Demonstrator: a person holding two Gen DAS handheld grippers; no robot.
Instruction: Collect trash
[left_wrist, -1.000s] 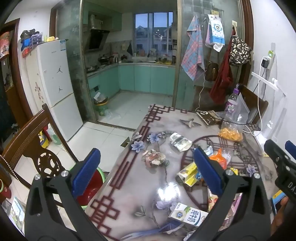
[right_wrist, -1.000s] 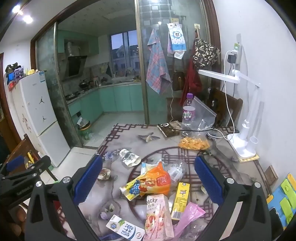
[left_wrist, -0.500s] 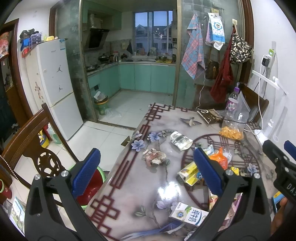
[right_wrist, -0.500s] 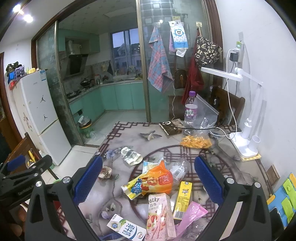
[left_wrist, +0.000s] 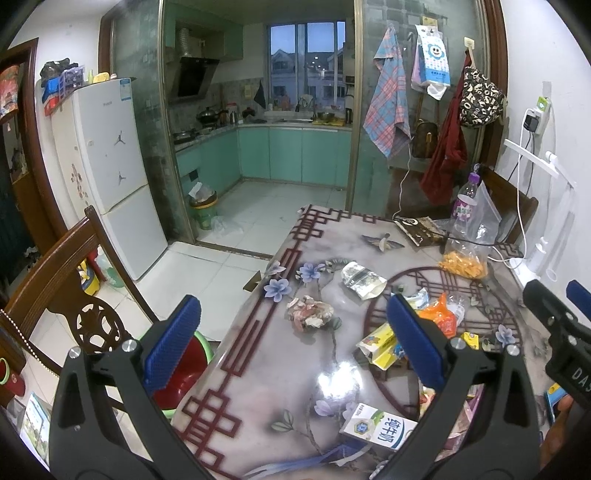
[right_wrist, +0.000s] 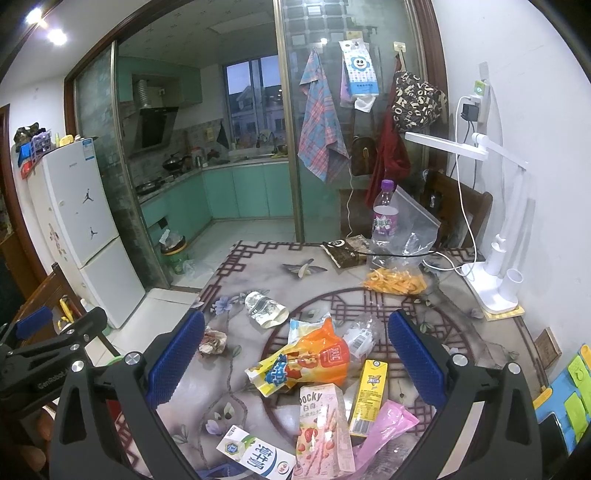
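pink wrapper (right_wrist: 384, 428) partly under fingers

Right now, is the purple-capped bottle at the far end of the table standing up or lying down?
Standing up. The bottle rises straight from the table, purple cap on top, beside the clear bag of orange snacks.

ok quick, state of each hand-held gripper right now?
Left hand-held gripper: open, holding nothing.
Right hand-held gripper: open, holding nothing.

On your table (right_wrist: 236, 273), the Pocky box (right_wrist: 325, 432) lies nearest you with the milk carton (right_wrist: 255, 456) to its left, the chip bag (right_wrist: 306, 363) behind it, and the bottle (right_wrist: 384, 218) at the far edge
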